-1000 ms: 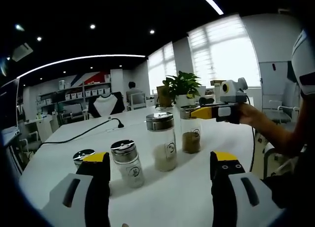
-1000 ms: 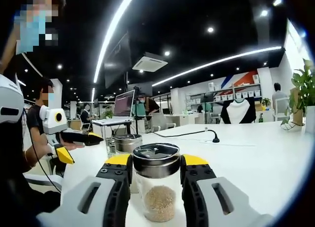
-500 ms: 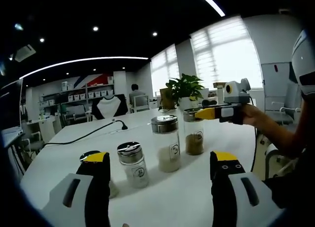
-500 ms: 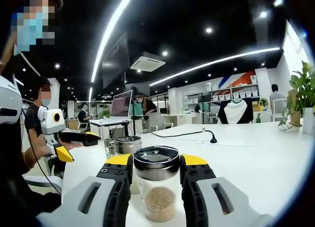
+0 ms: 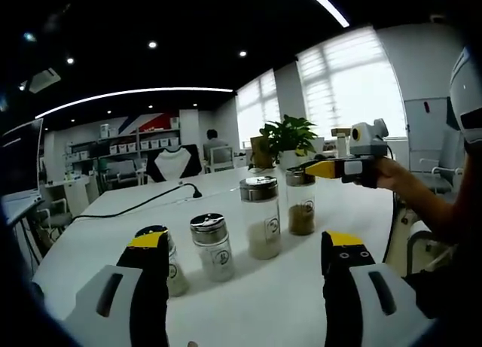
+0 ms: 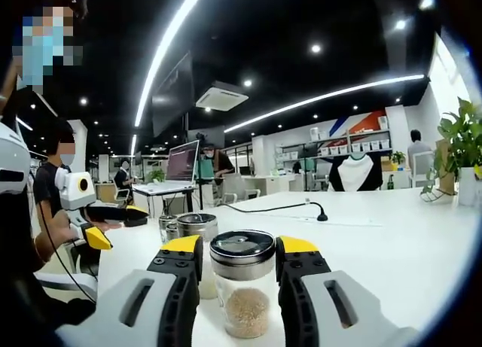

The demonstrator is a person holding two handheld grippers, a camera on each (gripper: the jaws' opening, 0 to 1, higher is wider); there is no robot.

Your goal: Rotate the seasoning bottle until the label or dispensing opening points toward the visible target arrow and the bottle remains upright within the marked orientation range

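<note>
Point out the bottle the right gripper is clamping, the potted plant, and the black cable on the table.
bottle [image 6: 242,287]: right gripper view, glass body.
potted plant [image 5: 286,132]: left gripper view, leaves.
black cable [image 5: 135,205]: left gripper view, mid-length.

The right hand-held gripper [image 6: 239,264] is clamped closed, while the left hand-held gripper [image 5: 245,249] gapes wide.
</note>
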